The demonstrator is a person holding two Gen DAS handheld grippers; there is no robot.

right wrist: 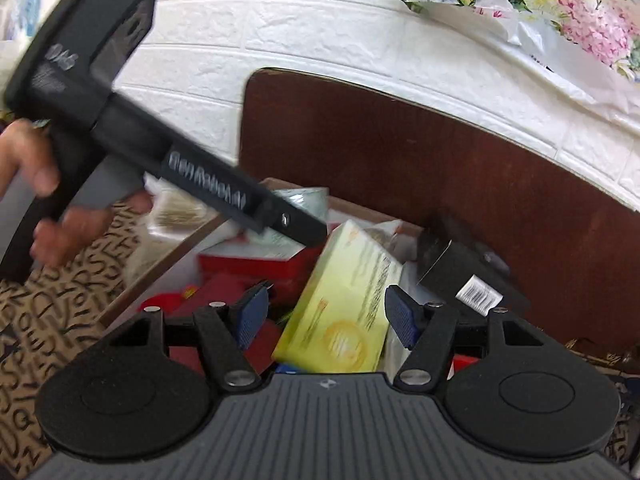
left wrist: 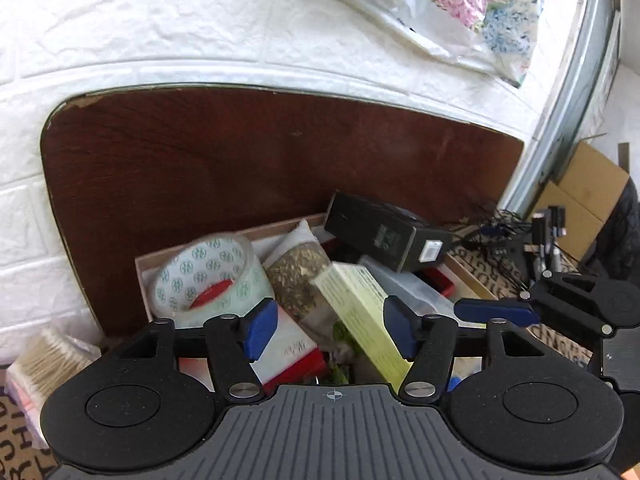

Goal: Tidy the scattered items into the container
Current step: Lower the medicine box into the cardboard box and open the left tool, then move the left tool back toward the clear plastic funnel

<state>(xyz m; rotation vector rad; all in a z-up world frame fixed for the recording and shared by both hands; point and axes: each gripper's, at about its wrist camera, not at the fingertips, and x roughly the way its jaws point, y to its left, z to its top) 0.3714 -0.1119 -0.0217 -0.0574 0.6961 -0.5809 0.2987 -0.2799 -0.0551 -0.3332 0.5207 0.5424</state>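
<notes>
A shallow cardboard container (left wrist: 280, 224) lies on the floor, full of items: a tape roll (left wrist: 208, 276), a bag of dried herbs (left wrist: 298, 280), a pale yellow box (left wrist: 360, 312), a black box (left wrist: 384, 236) and red boxes (left wrist: 304, 364). My left gripper (left wrist: 330, 330) is open above the container, holding nothing. My right gripper (right wrist: 326, 318) is open, with the yellow box (right wrist: 344, 304) below and between its fingers, resting in the container. The black box (right wrist: 464, 276) lies to its right. The right gripper's blue fingers (left wrist: 496, 312) show at the right of the left wrist view.
A dark wooden board (left wrist: 240, 160) leans on the white brick wall behind the container. A pack of cotton swabs (left wrist: 44, 364) lies at the left on the letter-print mat (right wrist: 60, 320). Cardboard boxes (left wrist: 588, 184) and cables stand at the right. The left gripper's body (right wrist: 120, 120) crosses the right view.
</notes>
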